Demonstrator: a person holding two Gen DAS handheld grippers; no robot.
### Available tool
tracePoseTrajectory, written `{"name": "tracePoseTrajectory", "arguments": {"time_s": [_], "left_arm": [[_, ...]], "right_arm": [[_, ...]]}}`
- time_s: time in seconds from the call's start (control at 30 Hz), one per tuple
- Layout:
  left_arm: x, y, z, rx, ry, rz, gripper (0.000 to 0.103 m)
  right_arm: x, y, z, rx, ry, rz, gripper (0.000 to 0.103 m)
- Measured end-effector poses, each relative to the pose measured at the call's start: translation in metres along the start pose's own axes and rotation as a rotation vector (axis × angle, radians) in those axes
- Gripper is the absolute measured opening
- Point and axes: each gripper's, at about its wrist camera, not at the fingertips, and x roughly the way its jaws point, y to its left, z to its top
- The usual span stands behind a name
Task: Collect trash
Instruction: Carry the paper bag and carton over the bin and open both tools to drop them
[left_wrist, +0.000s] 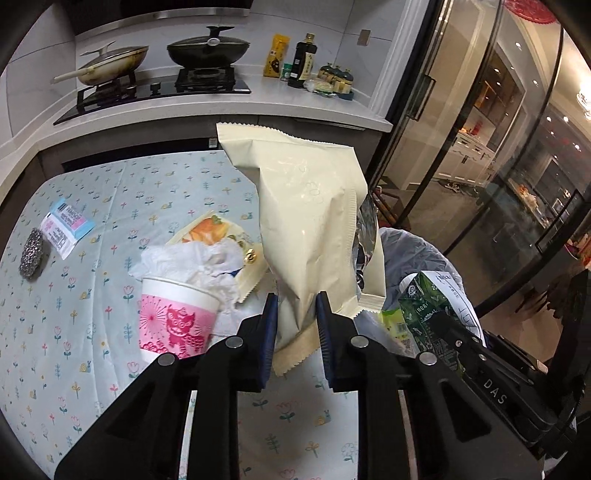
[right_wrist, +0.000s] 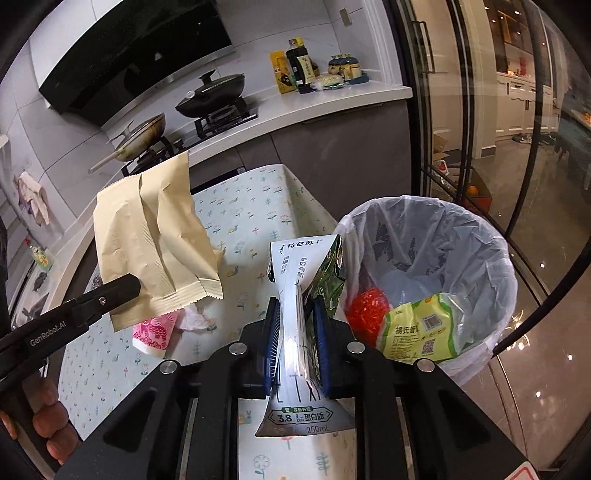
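My left gripper (left_wrist: 296, 310) is shut on a cream snack bag (left_wrist: 310, 221) and holds it upright above the table's right edge; the bag also shows in the right wrist view (right_wrist: 155, 243). My right gripper (right_wrist: 295, 314) is shut on a flattened green-and-white milk carton (right_wrist: 299, 288), held just left of the white-lined trash bin (right_wrist: 491, 266). The carton also shows in the left wrist view (left_wrist: 432, 306). In the bin lie a red ball of wrapper (right_wrist: 367, 310) and a green packet (right_wrist: 421, 332).
On the floral tablecloth (left_wrist: 92, 295) lie a pink paper cup (left_wrist: 177, 317) stuffed with tissue (left_wrist: 199, 262), an orange-print wrapper (left_wrist: 210, 229), a blue-pink packet (left_wrist: 66, 225) and a steel scourer (left_wrist: 33, 254). A stove with pans (left_wrist: 155, 70) is behind; glass doors (left_wrist: 461, 147) stand right.
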Motion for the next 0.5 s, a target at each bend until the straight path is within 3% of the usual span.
{"name": "tracePoseTrajectory", "arguments": {"time_s": [0.5], "left_arm": [[0.079, -0.102, 0.009, 0.168, 0.110, -0.110, 0.021]], "right_arm": [[0.022, -0.094, 0.023, 0.124, -0.003, -0.151, 0.017]]}}
